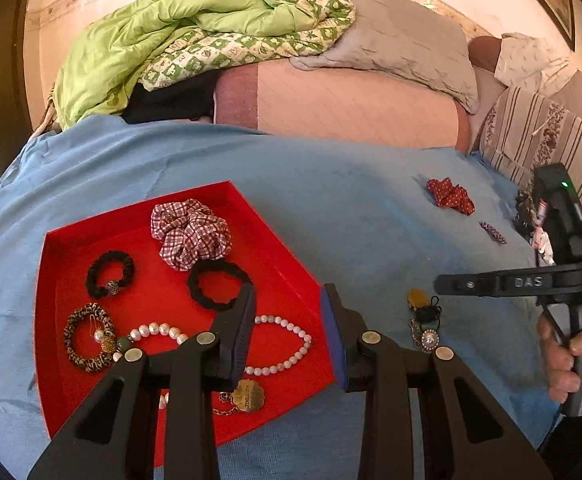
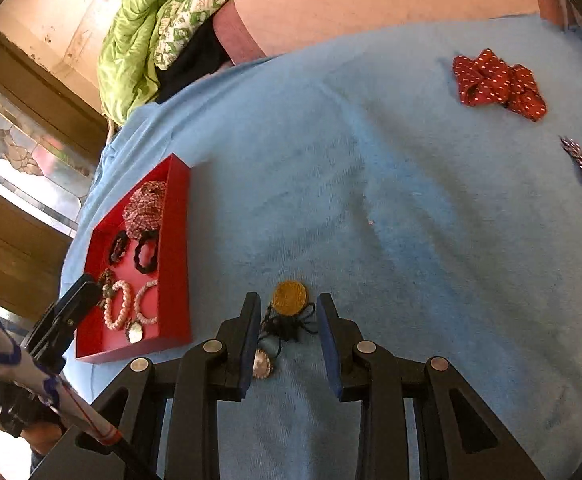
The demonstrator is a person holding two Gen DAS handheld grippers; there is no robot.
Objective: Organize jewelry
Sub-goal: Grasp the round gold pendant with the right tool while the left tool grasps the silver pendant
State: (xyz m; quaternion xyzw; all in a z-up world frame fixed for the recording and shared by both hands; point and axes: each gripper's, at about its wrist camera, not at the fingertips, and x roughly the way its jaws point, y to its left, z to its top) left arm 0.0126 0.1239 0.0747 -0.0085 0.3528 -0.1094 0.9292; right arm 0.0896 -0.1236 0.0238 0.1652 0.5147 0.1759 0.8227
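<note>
Right gripper (image 2: 289, 344) fingers part-open, empty — straddling the gold pendant (image 2: 290, 297) and its tangled black cord on the blue bedspread (image 2: 411, 220), beside the red tray (image 2: 179, 240). Light, floppy; likely pinch the cord knot. Left gripper (image 1: 289, 332) part-open, empty.

A home bedroom: bed (image 1: 351, 184) with rumpled quilt (image 1: 163, 36), pillow (image 1: 403, 40)
</note>
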